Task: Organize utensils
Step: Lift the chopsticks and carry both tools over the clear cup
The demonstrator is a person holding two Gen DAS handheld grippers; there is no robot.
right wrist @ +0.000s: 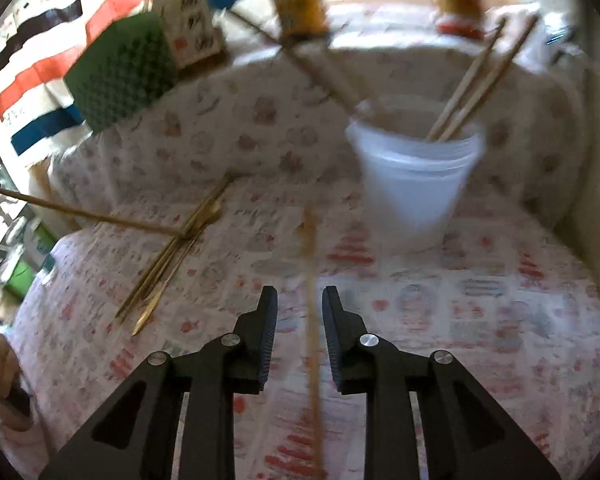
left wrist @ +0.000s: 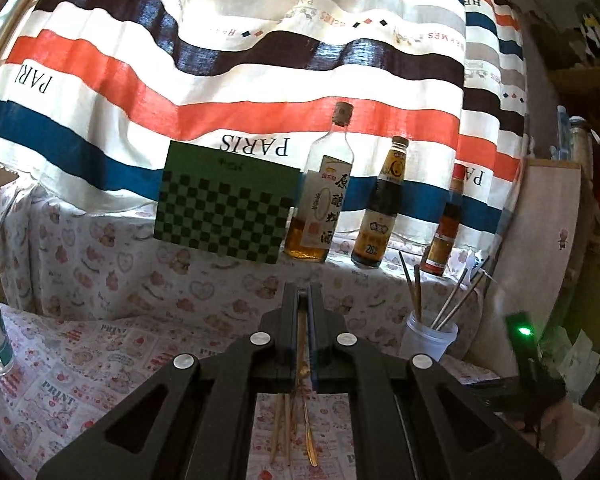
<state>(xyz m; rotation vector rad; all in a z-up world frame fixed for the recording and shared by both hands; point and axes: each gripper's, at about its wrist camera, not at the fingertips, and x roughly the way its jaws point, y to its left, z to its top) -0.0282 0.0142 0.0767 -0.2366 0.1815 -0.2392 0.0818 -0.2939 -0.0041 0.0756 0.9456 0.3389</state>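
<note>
Our left gripper has its jaws pressed almost together on a thin wooden chopstick, which runs back between the fingers. Below it, more chopsticks and a gold-coloured utensil lie on the tablecloth, whose pattern carries the word "PRINT". To the right stands a translucent plastic cup with several chopsticks leaning inside it.

Our right gripper has its fingers well apart, and a single chopstick lies lengthwise in the gap; we cannot tell whether either pad touches it. The cup stands ahead and slightly right, and a crossed pile of chopsticks lies on the cloth to the left.

Behind, a striped curtain reads "PARIS", upside down, with a smaller upside-down line reading "HERMES". A green checkered board leans beneath it. Beside the board stand three bottles: a clear one with amber liquid and large Chinese characters, a dark one showing "28", and a smaller one whose label we cannot read.
</note>
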